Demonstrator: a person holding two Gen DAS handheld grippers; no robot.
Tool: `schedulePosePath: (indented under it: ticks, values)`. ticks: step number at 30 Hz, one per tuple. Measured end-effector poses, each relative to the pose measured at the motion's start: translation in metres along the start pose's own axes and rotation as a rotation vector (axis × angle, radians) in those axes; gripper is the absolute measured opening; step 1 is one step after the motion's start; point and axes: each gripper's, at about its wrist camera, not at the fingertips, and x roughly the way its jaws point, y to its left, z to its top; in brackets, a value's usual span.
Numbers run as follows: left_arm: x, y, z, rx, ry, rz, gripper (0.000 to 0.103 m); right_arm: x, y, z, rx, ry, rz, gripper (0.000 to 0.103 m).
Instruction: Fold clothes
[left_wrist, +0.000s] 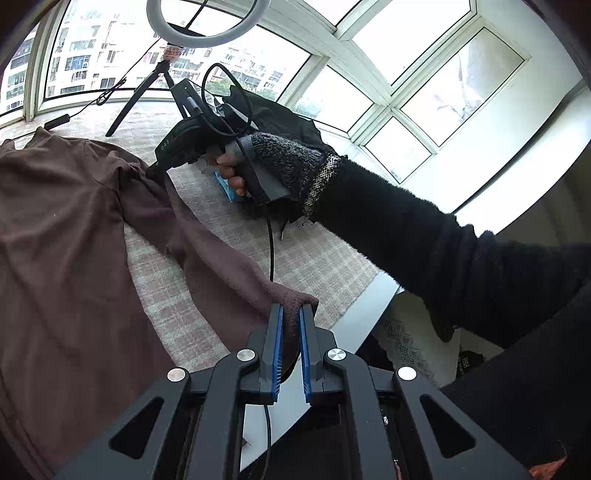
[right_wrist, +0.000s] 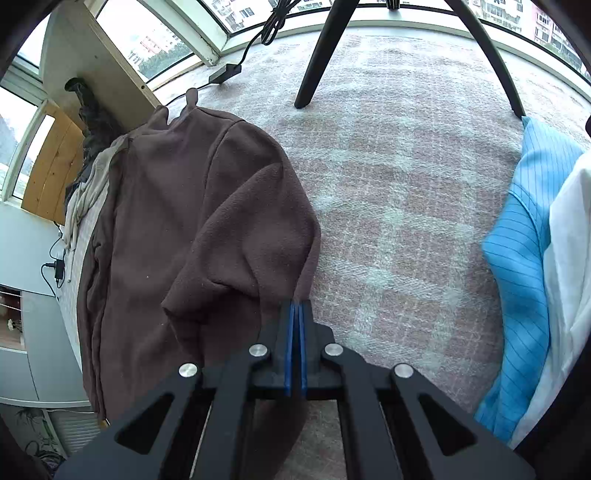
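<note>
The brown fleece top (left_wrist: 66, 229) lies spread on the plaid-covered desk (left_wrist: 229, 229), collar toward the windows, with 1 sleeve (left_wrist: 218, 266) stretched out toward the desk's near edge. The left tool (left_wrist: 291, 314) pinches the cuff of that sleeve between its blue pads. The right tool (right_wrist: 297, 314) has its pads pressed together at the edge of the garment near the shoulder; a thin fold of fabric may be caught between them, but the right wrist view does not settle that. Judgement: the step in hand is folding the sleeve across the body. To do it well, keep the left grip firm on the cuff, hold the sleeve lightly taut, and use the right tool to anchor the shoulder line so that the crease forms straight. Lay the cuff flat onto the chest panel and avoid dragging the body, which bunches easily. Keep the trailing cable (left_wrist: 270, 251) clear of the fabric. No container is visible; a blue striped cloth (right_wrist: 517, 229) and a white cloth (right_wrist: 569, 236) lie loose at the desk's right side.
</note>
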Motion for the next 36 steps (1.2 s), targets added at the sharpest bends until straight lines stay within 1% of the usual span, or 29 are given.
schedulePosePath:
  ticks: [1, 3, 6, 8, 10, 12, 14, 16, 17, 18, 20, 22, 23, 24, 25, 29, 31, 32, 33, 34, 35, 36]
  values:
    - [0.001, -0.001, 0.001, -0.003, -0.002, -0.014, 0.007, -0.01, 0.004, 0.001, -0.019, -0.019, -0.023, 0.002]
    - [0.006, -0.008, 0.004, 0.016, -0.005, -0.038, 0.007, -0.033, 0.01, 0.005, -0.037, -0.05, -0.04, 0.002]
    - [0.004, -0.023, 0.007, 0.058, -0.031, -0.061, 0.007, -0.075, 0.024, 0.018, -0.044, -0.108, -0.023, 0.002]
    - [-0.013, -0.026, 0.002, 0.078, -0.074, -0.047, 0.008, -0.094, 0.044, 0.028, -0.077, -0.129, -0.031, 0.002]
    - [-0.034, -0.017, -0.01, 0.047, -0.116, -0.011, 0.008, -0.104, 0.072, 0.038, -0.129, -0.141, -0.048, 0.002]
    - [-0.056, 0.001, -0.028, -0.02, -0.149, 0.037, 0.008, -0.092, 0.112, 0.047, -0.204, -0.123, -0.085, 0.002]
    - [-0.075, 0.025, -0.057, -0.11, -0.173, 0.093, 0.007, -0.063, 0.149, 0.047, -0.261, -0.053, -0.029, 0.005]
    - [-0.086, 0.053, -0.093, -0.219, -0.171, 0.155, 0.007, -0.031, 0.184, 0.041, -0.324, 0.025, 0.027, 0.011]
    - [-0.088, 0.069, -0.111, -0.276, -0.161, 0.196, 0.008, -0.023, 0.193, 0.037, -0.343, 0.035, 0.022, 0.013]
    - [-0.086, 0.086, -0.128, -0.335, -0.138, 0.231, 0.007, -0.021, 0.196, 0.031, -0.359, 0.016, -0.002, 0.013]
    - [-0.076, 0.116, -0.156, -0.434, -0.091, 0.271, 0.005, -0.022, 0.192, 0.022, -0.369, -0.018, -0.068, 0.016]
    - [-0.072, 0.135, -0.176, -0.497, -0.078, 0.282, 0.005, -0.021, 0.174, 0.014, -0.335, -0.025, -0.144, 0.016]
    - [-0.075, 0.138, -0.183, -0.516, -0.09, 0.269, 0.005, -0.019, 0.162, 0.01, -0.31, -0.024, -0.163, 0.016]
    - [-0.078, 0.14, -0.188, -0.531, -0.106, 0.25, 0.005, -0.016, 0.151, 0.005, -0.288, -0.022, -0.178, 0.016]
    - [-0.081, 0.14, -0.191, -0.533, -0.11, 0.256, 0.005, -0.012, 0.142, -0.001, -0.273, -0.018, -0.188, 0.016]
    - [-0.089, 0.14, -0.194, -0.521, -0.091, 0.343, 0.006, 0.008, 0.122, -0.028, -0.259, 0.019, -0.191, 0.016]
    - [-0.094, 0.143, -0.196, -0.515, -0.054, 0.412, 0.006, 0.015, 0.116, -0.037, -0.263, 0.017, -0.194, 0.016]
    - [-0.099, 0.141, -0.197, -0.505, -0.042, 0.446, 0.008, 0.017, 0.114, -0.039, -0.265, 0.01, -0.192, 0.016]
    - [-0.104, 0.136, -0.196, -0.493, -0.039, 0.467, 0.01, 0.019, 0.113, -0.04, -0.266, 0.001, -0.183, 0.02]
    - [-0.106, 0.131, -0.193, -0.473, -0.04, 0.462, 0.019, 0.021, 0.112, -0.04, -0.27, -0.007, -0.172, 0.025]
    - [-0.106, 0.125, -0.188, -0.448, -0.041, 0.447, 0.031, 0.023, 0.113, -0.04, -0.282, -0.013, -0.158, 0.038]
    - [-0.103, 0.117, -0.181, -0.408, -0.033, 0.432, 0.037, 0.026, 0.115, -0.04, -0.298, -0.018, -0.15, 0.047]
